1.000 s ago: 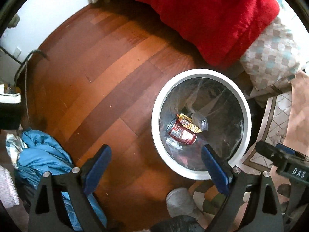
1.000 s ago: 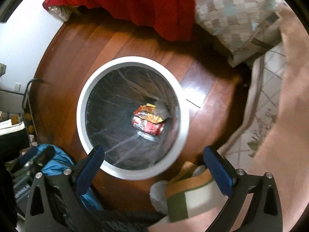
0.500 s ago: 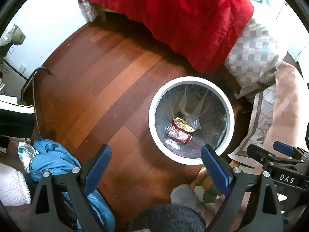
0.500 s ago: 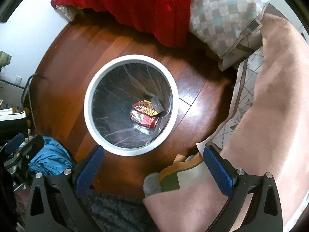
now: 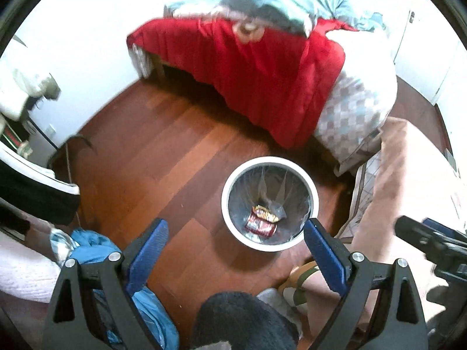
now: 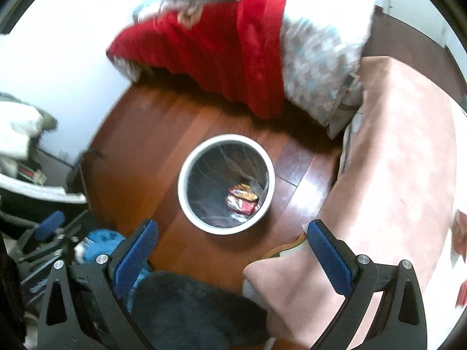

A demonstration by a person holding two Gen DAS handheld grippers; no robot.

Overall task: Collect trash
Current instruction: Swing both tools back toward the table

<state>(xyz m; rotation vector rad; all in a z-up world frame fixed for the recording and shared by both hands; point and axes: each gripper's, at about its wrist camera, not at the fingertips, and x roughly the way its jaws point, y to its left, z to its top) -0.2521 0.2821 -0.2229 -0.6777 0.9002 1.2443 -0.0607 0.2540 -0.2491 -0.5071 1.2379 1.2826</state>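
Observation:
A white round trash bin (image 5: 226,192) (image 6: 183,192) with a clear liner stands on the wooden floor. At its bottom lie a red can (image 5: 259,228) (image 6: 243,206) and a yellow-red wrapper (image 5: 266,213) (image 6: 243,189). My left gripper (image 5: 235,239) hangs open high above the floor, with the bin ahead between its blue pads and nothing held. My right gripper (image 6: 232,239) is open and empty too, also well above the bin. The right gripper's black body (image 5: 429,240) shows at the right edge of the left wrist view.
A bed with a red blanket (image 5: 262,67) and a checked quilt (image 5: 350,116) stands behind the bin. A pink cover (image 6: 394,175) lies to the right. Blue cloth (image 5: 93,245) is heaped at the lower left. A dark sleeve or knee (image 5: 242,320) sits below.
Both grippers have risen and pulled back from the bin, which now looks smaller. More of the bed and the walls has come into view. The trash in the bin has not moved.

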